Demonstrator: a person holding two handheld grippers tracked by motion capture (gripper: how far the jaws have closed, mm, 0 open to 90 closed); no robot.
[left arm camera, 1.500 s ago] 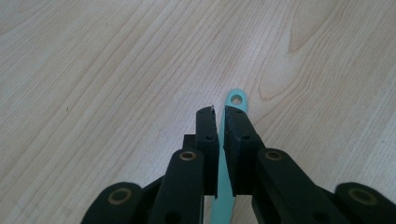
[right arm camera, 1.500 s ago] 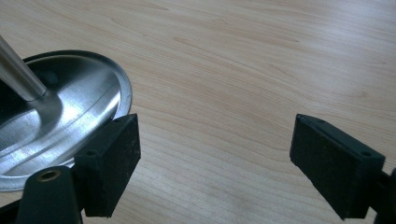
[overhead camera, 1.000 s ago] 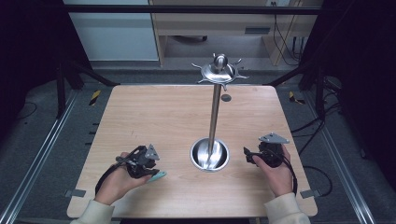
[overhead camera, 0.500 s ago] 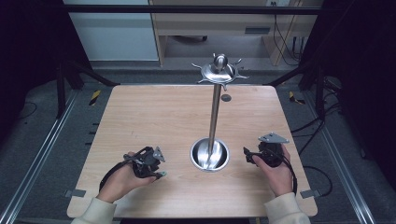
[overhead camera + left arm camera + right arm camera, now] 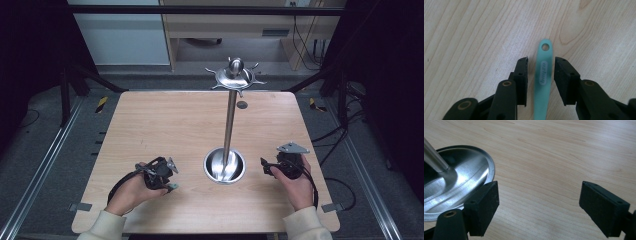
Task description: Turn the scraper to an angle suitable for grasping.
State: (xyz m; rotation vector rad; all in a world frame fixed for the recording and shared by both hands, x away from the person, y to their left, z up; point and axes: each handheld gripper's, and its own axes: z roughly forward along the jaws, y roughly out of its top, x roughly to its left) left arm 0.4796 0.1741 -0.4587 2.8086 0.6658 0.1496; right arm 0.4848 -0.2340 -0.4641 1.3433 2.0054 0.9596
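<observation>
Here the left gripper points down at the wooden table, its jaws narrowly apart on either side of a teal handle that lies flat on the wood; a gap shows on each side, so the pads do not press on it, and the jaws have just been opening. The right gripper rests near the table's right edge with jaws wide and nothing between them, just beside the round base of the steel stand.
</observation>
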